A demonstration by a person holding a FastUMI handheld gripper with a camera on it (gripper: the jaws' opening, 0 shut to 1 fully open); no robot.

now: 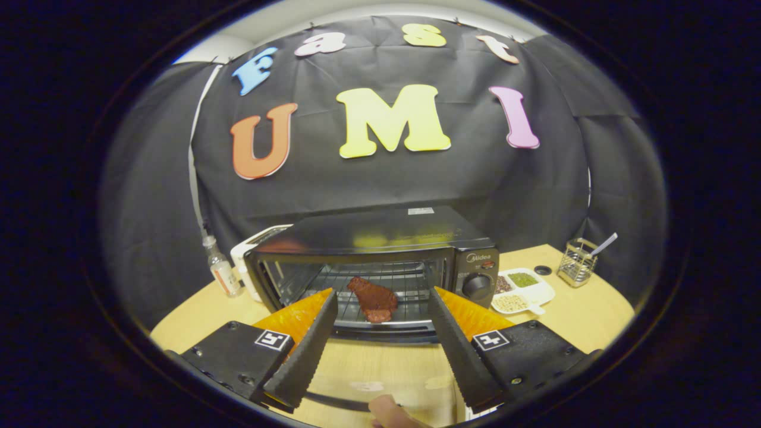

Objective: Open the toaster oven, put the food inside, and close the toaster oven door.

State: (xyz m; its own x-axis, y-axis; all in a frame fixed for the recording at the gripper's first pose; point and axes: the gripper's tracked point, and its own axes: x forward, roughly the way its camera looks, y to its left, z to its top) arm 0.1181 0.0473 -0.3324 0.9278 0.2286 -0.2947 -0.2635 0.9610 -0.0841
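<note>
Gripper view: we see the gripper [380,300] spread wide, holding nothing; ridged fingers [309,351] flank the boxy black toaster oven [380,249], door down, flat reddish food [373,299] on its wire rack [398,285].

Black cloth wall [380,178] behind a pale wooden table [594,309], white ceiling strip above.

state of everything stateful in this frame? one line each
toaster oven: door dropped open toward the gripper, cavity exposed
food: lying on the wire rack inside the oven, released
gripper: fingers spread wide, holding nothing, food beyond and between them
control knob: setting too small to tell
bottle: upright beside the oven, capped
utensil holder: upright, one utensil standing in it
sectioned dish: filled with seasonings
</note>
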